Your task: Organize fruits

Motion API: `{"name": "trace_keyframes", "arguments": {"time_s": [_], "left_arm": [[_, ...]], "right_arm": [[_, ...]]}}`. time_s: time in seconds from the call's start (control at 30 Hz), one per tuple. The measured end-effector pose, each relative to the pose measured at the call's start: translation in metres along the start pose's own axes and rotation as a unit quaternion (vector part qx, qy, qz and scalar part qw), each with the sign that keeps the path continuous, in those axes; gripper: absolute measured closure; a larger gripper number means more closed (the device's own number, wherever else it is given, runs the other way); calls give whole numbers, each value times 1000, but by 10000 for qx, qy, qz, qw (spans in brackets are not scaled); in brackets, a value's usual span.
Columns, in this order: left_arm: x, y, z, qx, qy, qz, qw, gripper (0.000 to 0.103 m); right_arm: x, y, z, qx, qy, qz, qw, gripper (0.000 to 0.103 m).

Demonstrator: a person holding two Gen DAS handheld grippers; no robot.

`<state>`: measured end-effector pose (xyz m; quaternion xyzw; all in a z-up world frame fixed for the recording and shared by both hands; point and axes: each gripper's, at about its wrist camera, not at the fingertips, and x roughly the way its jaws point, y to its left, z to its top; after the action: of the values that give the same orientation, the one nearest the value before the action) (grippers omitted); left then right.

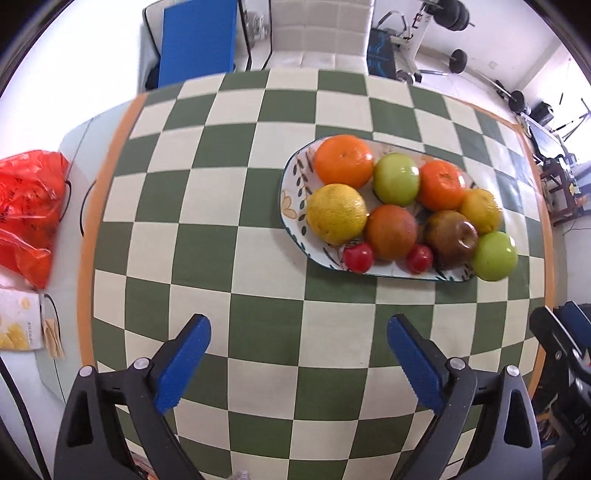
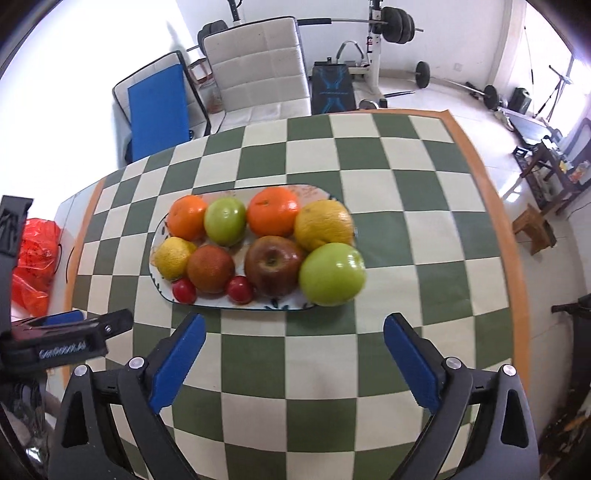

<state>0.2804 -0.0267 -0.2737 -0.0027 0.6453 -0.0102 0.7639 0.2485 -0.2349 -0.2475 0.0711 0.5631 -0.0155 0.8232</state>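
Note:
An oval patterned plate [image 1: 291, 192] [image 2: 157, 243] on the green-and-white checked cloth holds several fruits: oranges [image 1: 344, 160], green apples [image 1: 396, 179] [image 2: 331, 274], yellow citrus [image 1: 336, 214] [image 2: 323, 223], a brownish-red apple [image 1: 450, 238] [image 2: 272, 265] and two small red fruits [image 1: 357, 256] [image 2: 240, 289]. One green apple [image 1: 495, 255] sits at the plate's right end, partly over the rim. My left gripper [image 1: 298, 326] is open and empty, above the cloth in front of the plate. My right gripper [image 2: 293, 325] is open and empty, just in front of the plate.
A red plastic bag [image 1: 27, 210] [image 2: 35, 266] and a snack box [image 1: 18, 321] lie left of the cloth. Chairs [image 2: 258, 66] stand behind the table, gym equipment [image 2: 388, 33] beyond. The left gripper's body [image 2: 66, 341] shows in the right wrist view.

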Motion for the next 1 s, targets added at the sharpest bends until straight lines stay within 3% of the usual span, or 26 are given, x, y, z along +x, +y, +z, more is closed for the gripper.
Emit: {"name": "trace_keyframes", "arguments": {"time_s": [0.57, 1.0], "left_arm": [[-70, -17, -23, 196, -816, -36, 9965, 5], [-164, -20, -70, 387, -1468, -176, 9882, 5]], "right_arm": [[-70, -15, -18, 192, -501, -298, 9981, 3], [-154, -8, -48, 134, -821, -184, 9964, 3]]}}
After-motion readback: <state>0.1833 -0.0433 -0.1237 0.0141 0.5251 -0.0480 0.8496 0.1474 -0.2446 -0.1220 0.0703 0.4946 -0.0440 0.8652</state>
